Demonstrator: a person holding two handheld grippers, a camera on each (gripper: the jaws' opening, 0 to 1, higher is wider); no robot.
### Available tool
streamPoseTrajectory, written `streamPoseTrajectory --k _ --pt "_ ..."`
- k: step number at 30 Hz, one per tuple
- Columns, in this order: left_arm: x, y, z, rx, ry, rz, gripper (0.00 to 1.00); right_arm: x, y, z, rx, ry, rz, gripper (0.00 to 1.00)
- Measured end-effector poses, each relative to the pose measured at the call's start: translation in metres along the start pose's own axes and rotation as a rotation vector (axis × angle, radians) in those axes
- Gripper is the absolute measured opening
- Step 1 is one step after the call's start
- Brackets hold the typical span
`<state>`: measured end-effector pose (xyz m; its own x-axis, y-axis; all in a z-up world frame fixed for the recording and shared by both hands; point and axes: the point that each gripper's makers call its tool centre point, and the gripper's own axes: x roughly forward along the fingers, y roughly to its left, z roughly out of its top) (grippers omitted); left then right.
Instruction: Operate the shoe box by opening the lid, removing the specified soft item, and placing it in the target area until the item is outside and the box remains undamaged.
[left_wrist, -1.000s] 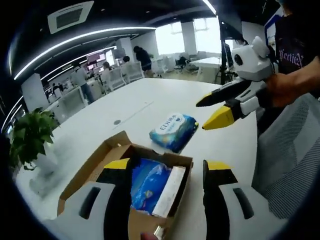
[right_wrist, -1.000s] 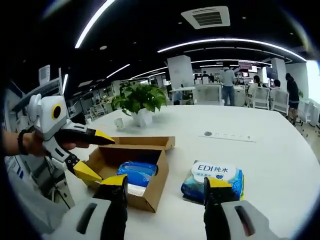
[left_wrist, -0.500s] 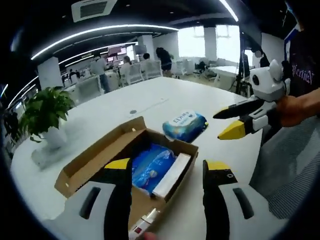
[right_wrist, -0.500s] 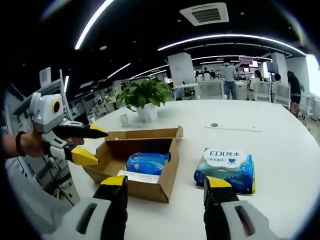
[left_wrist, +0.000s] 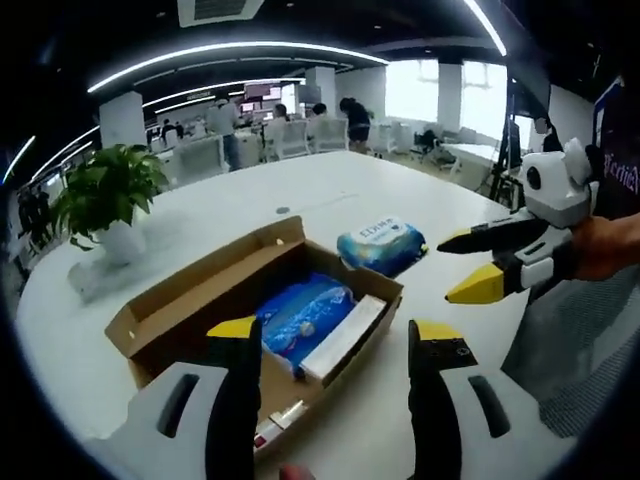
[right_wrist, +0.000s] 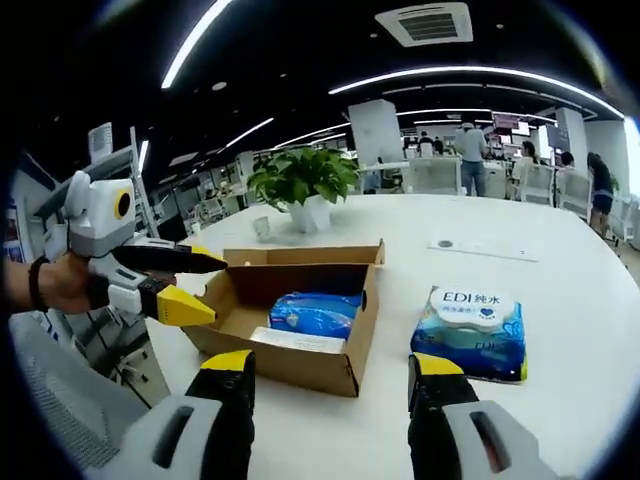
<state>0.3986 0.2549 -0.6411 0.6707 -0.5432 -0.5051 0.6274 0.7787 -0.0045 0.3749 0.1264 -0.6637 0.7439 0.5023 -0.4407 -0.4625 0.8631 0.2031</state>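
Observation:
An open cardboard shoe box (left_wrist: 190, 300) (right_wrist: 300, 362) stands on the white table (left_wrist: 330, 200). Inside lie a blue soft pack (left_wrist: 300, 318) (right_wrist: 315, 312) and a white flat item (left_wrist: 345, 340) (right_wrist: 295, 341). A blue wet-wipe pack (left_wrist: 380, 243) (right_wrist: 470, 322) rests on the table outside the box, beside its far end. My left gripper (left_wrist: 330, 345) (right_wrist: 195, 285) is open and empty, raised near the box's near end. My right gripper (right_wrist: 330, 375) (left_wrist: 485, 260) is also open and empty, held off to the side of the wipe pack.
A potted green plant (left_wrist: 105, 195) (right_wrist: 300, 180) stands on the table beyond the box. A mesh chair back (left_wrist: 580, 330) (right_wrist: 60, 400) is close by the person. People and office chairs (left_wrist: 300, 130) sit far behind.
Both views have drawn back and shifted, so box and wipe pack sit further away. The pack stays on the table. Both grippers remain open.

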Motion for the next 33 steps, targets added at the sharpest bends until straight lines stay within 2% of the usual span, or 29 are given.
streamPoseTrajectory --k 8,14,23,30,33 --pt "-0.004 0.0 -0.012 -0.027 0.012 0.02 0.59 0.001 0.006 -0.005 -0.028 0.017 0.01 0.6" --pt "-0.006 -0.001 -0.012 -0.037 0.006 0.025 0.59 0.003 0.009 -0.005 -0.073 0.041 0.024 0.6" --pt "-0.008 -0.002 -0.01 -0.031 -0.002 0.025 0.59 0.018 0.011 0.013 -0.202 0.088 0.07 0.58" --pt "-0.007 -0.005 -0.008 -0.027 -0.009 0.017 0.59 0.041 0.014 0.028 -0.34 0.148 0.121 0.57" --pt "-0.007 -0.005 -0.008 -0.029 -0.009 0.017 0.58 0.049 0.018 0.033 -0.36 0.163 0.137 0.57"
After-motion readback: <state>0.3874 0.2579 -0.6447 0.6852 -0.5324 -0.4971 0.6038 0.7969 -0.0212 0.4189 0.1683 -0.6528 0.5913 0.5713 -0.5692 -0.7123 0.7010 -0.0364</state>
